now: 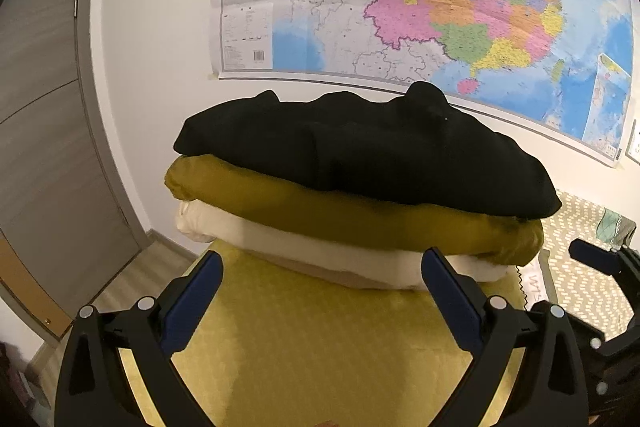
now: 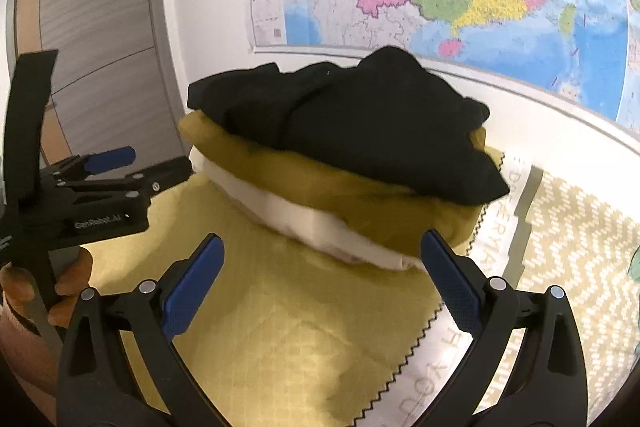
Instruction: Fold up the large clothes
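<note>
Both my left gripper (image 1: pixel 322 281) and right gripper (image 2: pixel 322 265) stand released, jaws empty. The soft black folded garment (image 1: pixel 360 151) at centre frame tops the stack; I'd pinch its limp near edge.

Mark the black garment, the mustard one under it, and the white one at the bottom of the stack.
black garment (image 1: pixel 380 155), left wrist view, middle of its top face
mustard garment (image 1: pixel 304 207), left wrist view, front rolled edge
white garment (image 2: pixel 304 219), right wrist view, front folded edge
</note>
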Demonstrator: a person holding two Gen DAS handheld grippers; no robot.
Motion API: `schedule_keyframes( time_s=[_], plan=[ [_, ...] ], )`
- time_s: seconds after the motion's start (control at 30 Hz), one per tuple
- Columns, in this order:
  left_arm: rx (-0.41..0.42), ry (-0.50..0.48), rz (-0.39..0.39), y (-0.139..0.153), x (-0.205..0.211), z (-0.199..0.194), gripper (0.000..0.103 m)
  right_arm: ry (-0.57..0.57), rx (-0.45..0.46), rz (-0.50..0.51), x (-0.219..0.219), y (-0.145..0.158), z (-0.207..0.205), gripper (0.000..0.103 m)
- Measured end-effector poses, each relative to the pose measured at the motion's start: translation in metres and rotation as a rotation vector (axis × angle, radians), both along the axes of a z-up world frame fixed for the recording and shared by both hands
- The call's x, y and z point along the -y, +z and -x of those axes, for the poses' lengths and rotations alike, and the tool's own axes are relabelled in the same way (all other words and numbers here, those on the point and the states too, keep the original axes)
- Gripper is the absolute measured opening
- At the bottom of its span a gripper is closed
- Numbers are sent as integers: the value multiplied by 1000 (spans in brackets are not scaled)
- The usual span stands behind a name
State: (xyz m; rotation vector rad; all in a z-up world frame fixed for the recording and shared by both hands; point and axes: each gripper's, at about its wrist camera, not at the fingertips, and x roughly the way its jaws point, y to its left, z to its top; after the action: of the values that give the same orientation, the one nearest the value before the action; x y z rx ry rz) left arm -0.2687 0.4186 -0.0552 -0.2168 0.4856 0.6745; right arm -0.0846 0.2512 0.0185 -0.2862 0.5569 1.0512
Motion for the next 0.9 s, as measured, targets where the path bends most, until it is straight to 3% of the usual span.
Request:
schedule_keyframes(
  time_s=[0.9],
  plan=[
    [-24, 1, -14, -1, 29, 11, 96, -46, -15, -26, 27, 0, 10, 97]
  ],
)
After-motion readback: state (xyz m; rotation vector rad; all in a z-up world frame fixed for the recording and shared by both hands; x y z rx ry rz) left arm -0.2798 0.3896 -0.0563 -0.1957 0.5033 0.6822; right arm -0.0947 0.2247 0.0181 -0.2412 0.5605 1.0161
